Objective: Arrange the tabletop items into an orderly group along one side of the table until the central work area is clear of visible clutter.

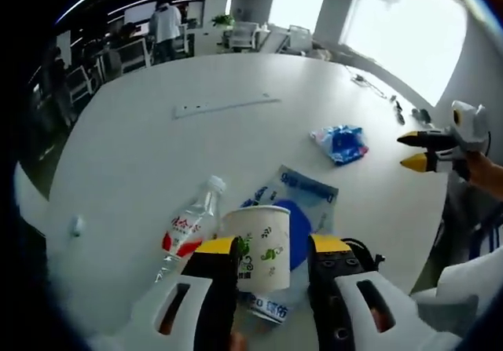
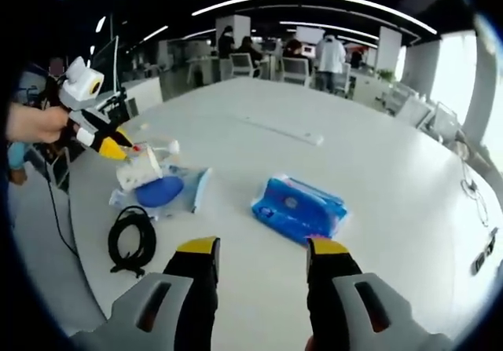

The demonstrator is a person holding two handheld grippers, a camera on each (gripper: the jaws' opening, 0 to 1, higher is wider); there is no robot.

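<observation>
Left gripper view shows the left gripper [image 1: 271, 253] pinching a white paper cup with green print [image 1: 259, 247] above a clear plastic water bottle [image 1: 189, 227] and a flat blue-and-clear packet [image 1: 302, 198] near the white desk [image 1: 157, 155] edge. By my judgement the tidying is barely begun: a blue wipes pack [image 2: 299, 207] lies mid-desk, just ahead of the spread, empty right gripper [image 2: 255, 249]; a black coiled cable [image 2: 131, 239] remains too.

No words can be read. The bottle [image 1: 189, 229] has a red label with white marks, the paper cup [image 1: 259, 245] has green squiggles, and the flat bag [image 1: 302, 194] has blue print, all too blurry.
</observation>
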